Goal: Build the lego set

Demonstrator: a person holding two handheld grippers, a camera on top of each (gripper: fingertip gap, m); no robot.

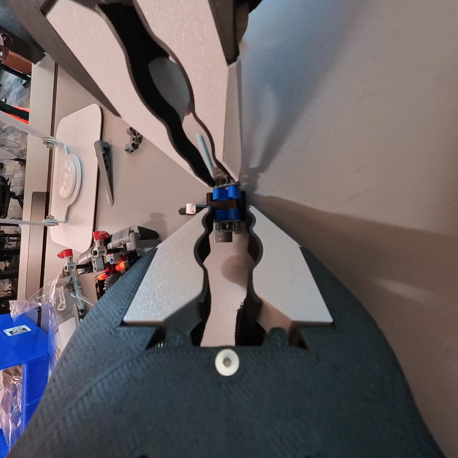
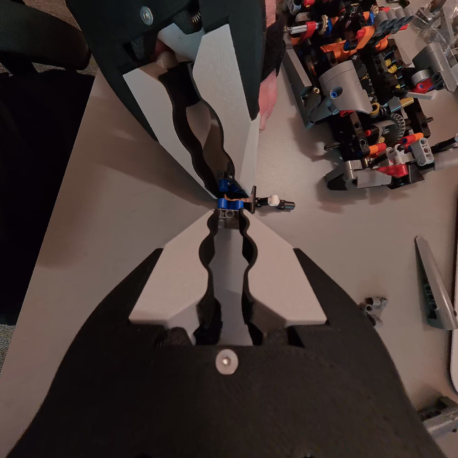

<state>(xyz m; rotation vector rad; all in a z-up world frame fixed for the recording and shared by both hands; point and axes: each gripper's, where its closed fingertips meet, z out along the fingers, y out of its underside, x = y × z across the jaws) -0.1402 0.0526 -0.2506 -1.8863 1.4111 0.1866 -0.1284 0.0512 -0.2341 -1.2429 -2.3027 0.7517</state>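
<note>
A small sub-assembly [image 1: 224, 202] of blue pins, a black beam and grey connectors hangs between both grippers above the beige table [image 1: 347, 148]. A black axle with a white bush [image 1: 190, 208] sticks out of its side. My left gripper [image 1: 228, 216] is shut on its lower grey connector. The right gripper [image 1: 224, 182] comes in from the top and grips the opposite end. In the right wrist view, my right gripper [image 2: 228, 215] is shut on a grey connector of the sub-assembly [image 2: 229, 204], the left gripper [image 2: 226, 184] opposite, and the white bush [image 2: 273, 200] points right.
A large orange, black and grey Technic model [image 2: 371, 99] stands on the table and also shows in the left wrist view [image 1: 111, 252]. A grey tapered panel [image 2: 433, 292] and a small grey connector [image 2: 373, 307] lie loose. A blue bin [image 1: 19, 359] and plastic bags [image 1: 62, 297] sit nearby. The grippers are tip to tip, or close to it.
</note>
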